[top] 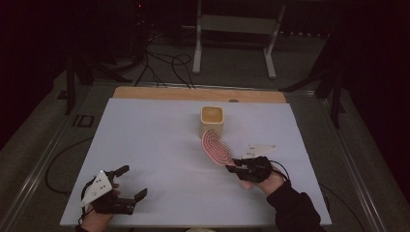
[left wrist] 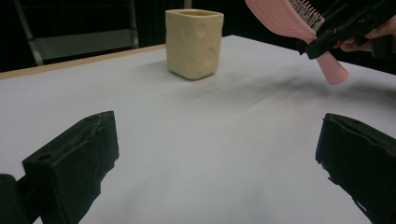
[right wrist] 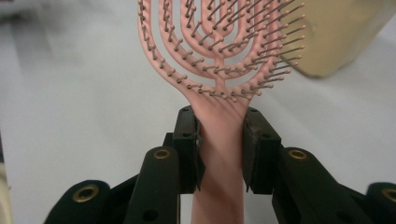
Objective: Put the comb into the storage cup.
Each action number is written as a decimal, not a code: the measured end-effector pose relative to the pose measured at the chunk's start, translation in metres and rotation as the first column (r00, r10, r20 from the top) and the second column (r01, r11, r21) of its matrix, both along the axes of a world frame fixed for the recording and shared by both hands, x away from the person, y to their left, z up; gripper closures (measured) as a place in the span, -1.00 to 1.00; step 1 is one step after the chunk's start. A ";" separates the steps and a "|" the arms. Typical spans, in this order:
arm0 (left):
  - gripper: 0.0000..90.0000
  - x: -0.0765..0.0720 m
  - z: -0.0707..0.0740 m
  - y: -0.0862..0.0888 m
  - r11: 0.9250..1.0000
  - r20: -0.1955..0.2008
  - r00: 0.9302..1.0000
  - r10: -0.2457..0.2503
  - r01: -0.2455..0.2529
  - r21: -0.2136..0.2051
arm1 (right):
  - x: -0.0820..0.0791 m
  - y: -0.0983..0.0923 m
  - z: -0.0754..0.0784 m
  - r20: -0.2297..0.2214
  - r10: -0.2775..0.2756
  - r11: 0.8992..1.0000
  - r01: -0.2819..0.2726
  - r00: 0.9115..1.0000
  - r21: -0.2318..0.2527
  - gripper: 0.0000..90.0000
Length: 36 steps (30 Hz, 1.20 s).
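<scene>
A pink hairbrush [top: 214,146] with open branching ribs and bristles is held above the white mat. My right gripper [top: 237,164] is shut on its handle [right wrist: 219,140], both pads pressing the sides, and the brush head [right wrist: 219,42] points toward a cream square cup [top: 212,121]. The cup [left wrist: 194,43] stands upright on the mat's far middle, just beyond the brush head. My left gripper [top: 133,182] rests at the near left of the mat, open, with only bare mat between its black fingers [left wrist: 74,161]. In the left gripper view the brush [left wrist: 299,25] hangs at the upper right.
The white mat [top: 159,159] covers a wooden table whose bare strip [top: 159,93] shows at the far edge. Cables and a white metal frame [top: 237,29] lie on the dark floor beyond. A wide stretch of mat separates the two grippers.
</scene>
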<state>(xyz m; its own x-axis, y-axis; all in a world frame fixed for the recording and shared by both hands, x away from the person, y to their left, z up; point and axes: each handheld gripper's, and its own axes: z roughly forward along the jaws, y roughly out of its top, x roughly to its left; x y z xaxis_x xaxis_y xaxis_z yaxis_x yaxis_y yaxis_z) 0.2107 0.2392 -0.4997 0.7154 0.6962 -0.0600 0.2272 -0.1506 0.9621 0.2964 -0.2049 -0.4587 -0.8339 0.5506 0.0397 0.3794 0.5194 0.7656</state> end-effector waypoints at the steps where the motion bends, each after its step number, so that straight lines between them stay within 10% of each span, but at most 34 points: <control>1: -1.00 0.000 0.000 0.000 1.000 0.000 1.000 0.000 0.000 0.001 | -0.001 0.000 0.000 0.015 -0.011 1.000 0.011 1.000 0.016 0.57; 21: -1.00 0.000 -0.001 0.001 1.000 -0.007 1.000 0.004 -0.004 -0.008 | -0.018 -0.030 0.002 0.075 -0.054 0.944 0.026 0.996 0.329 0.56; 30: -1.00 0.001 -0.001 0.000 1.000 -0.010 1.000 0.005 -0.005 -0.005 | -0.025 -0.048 -0.012 0.058 -0.186 0.881 0.140 0.981 0.452 0.56; 36: -1.00 0.002 -0.002 -0.001 1.000 -0.016 1.000 0.003 -0.003 -0.003 | -0.021 -0.046 -0.016 0.057 -0.206 0.881 0.160 0.977 0.445 0.56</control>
